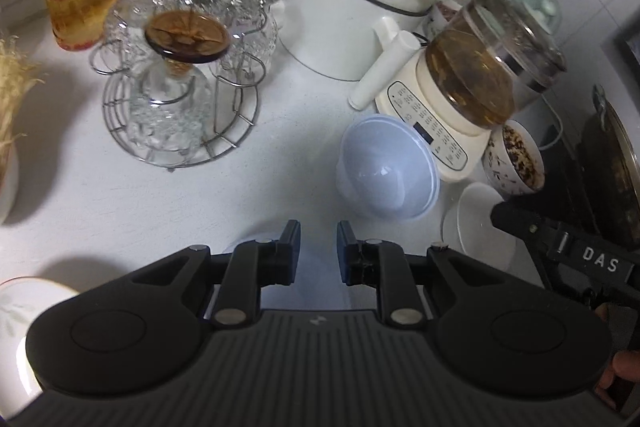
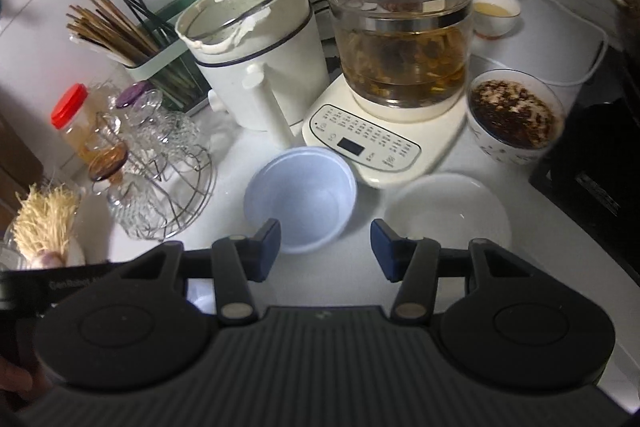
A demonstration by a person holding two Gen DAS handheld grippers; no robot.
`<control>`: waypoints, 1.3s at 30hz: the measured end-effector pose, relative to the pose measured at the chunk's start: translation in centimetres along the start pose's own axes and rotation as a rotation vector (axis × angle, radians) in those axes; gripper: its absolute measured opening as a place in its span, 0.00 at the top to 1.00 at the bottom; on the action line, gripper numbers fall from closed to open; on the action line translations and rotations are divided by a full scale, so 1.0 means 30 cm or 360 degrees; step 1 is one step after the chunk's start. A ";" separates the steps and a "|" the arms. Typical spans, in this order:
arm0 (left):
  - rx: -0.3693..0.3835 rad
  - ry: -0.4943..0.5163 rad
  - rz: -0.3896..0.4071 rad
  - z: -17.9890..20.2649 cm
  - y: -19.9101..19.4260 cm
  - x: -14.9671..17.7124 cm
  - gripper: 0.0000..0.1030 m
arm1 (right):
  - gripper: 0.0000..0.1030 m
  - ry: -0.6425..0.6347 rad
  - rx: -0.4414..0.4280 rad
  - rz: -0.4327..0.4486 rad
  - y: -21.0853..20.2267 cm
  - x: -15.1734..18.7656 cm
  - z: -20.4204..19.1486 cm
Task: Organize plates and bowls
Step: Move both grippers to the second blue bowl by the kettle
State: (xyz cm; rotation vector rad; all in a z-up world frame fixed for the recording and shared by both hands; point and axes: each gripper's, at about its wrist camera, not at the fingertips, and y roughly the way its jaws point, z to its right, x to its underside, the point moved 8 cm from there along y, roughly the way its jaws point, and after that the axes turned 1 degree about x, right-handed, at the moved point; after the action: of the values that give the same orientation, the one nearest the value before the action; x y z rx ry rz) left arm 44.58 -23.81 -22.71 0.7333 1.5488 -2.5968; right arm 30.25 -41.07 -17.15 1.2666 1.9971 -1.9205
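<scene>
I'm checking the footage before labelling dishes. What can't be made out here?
- Left wrist view: pale dish under the left gripper, hidden by its body.
- Left wrist view: patterned plate, cut by the edge.
- Right wrist view: white plate, near rim behind the right gripper.

Three bowls (image 2: 300, 199), two plates (image 2: 448, 211), one kettle (image 2: 400, 27).

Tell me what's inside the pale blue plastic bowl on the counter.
The pale blue plastic bowl looks empty: its bare inner wall and floor show, with only a light glint. The right gripper's finger covers a sliver of the near rim, so that edge is unseen.
</scene>
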 end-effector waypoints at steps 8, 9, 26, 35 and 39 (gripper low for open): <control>0.0028 0.0023 -0.0055 0.063 0.147 -0.085 0.55 | 0.60 -0.0047 -0.0051 -0.0119 0.166 -0.059 0.016; 0.0018 0.0024 -0.0067 0.063 0.164 -0.095 0.55 | 0.61 -0.0060 -0.0046 -0.0129 0.182 -0.063 0.019; -0.0020 -0.0020 -0.0184 0.075 0.341 -0.153 0.75 | 0.78 -0.0148 -0.0034 -0.0330 0.388 -0.087 0.072; -0.0035 -0.0054 -0.0200 0.078 0.378 -0.146 0.91 | 0.88 -0.0145 -0.0091 -0.0410 0.425 -0.084 0.074; -0.0035 -0.0063 -0.0191 0.079 0.375 -0.149 0.92 | 0.89 -0.0126 -0.0097 -0.0405 0.427 -0.085 0.074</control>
State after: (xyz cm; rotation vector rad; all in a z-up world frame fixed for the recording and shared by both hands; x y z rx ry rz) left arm 50.59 -32.40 -29.24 0.6013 1.6566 -2.6552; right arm 38.63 -45.99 -26.16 0.9457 2.2494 -1.9604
